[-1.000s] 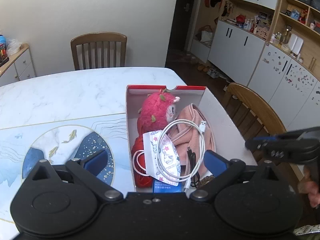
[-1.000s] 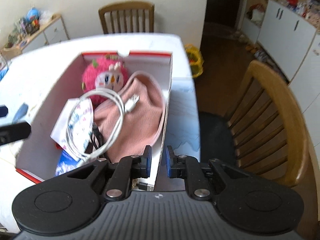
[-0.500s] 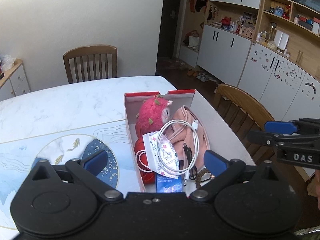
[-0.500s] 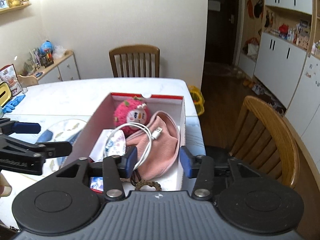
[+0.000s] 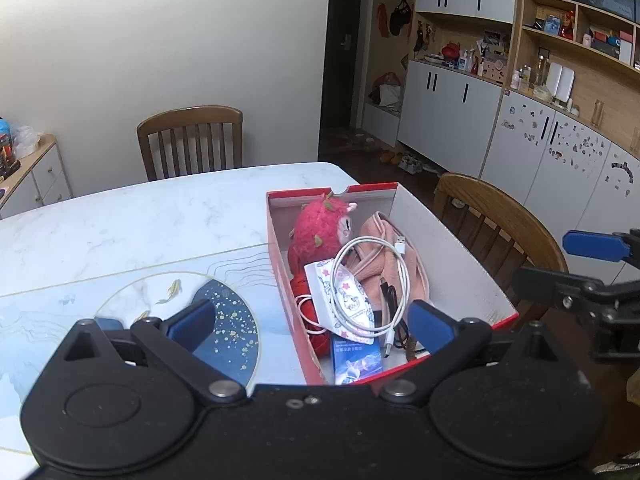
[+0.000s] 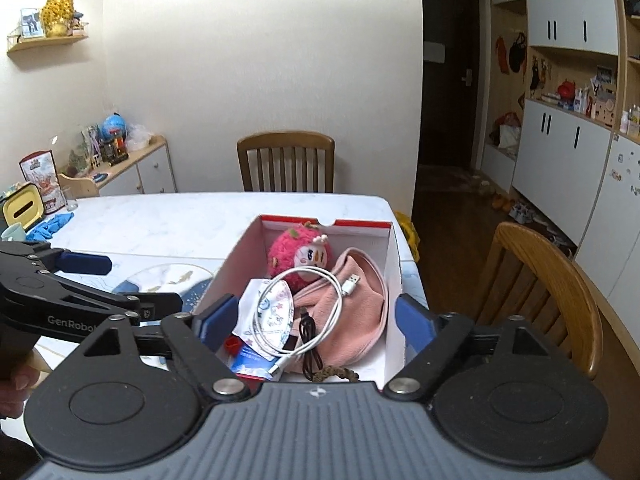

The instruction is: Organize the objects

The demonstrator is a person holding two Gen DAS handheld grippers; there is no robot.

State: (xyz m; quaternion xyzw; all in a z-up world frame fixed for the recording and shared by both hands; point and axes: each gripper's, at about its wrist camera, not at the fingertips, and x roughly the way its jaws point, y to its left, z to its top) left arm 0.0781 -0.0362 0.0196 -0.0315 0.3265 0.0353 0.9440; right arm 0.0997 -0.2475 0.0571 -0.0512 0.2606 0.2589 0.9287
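Observation:
A red-and-white box (image 5: 452, 256) (image 6: 394, 264) stands on the marble table near its right edge. In it lie a pink plush toy (image 5: 320, 228) (image 6: 298, 254), a pink pouch (image 5: 412, 276) (image 6: 352, 312), a coiled white cable (image 5: 402, 272) (image 6: 340, 300), a patterned face mask (image 5: 344, 296) (image 6: 276, 312), a black cable (image 6: 308, 328) and a small blue carton (image 5: 356, 360). My left gripper (image 5: 311, 320) hovers open at the box's near left side, holding nothing. My right gripper (image 6: 316, 320) hangs before the box's near end, jaws opening wide, nothing pressed between them.
A round fish-pattern mat (image 5: 160, 300) lies left of the box. One wooden chair (image 6: 540, 280) stands right of the table, another (image 5: 192, 140) at the far side. Blue gloves (image 6: 50, 224) and a yellow tissue box (image 6: 22, 208) sit far left. White cupboards (image 5: 560, 168) line the right wall.
The right gripper went from shut to wide open and drew back and up from the box. The left gripper also pulled back a little; the box contents stayed put.

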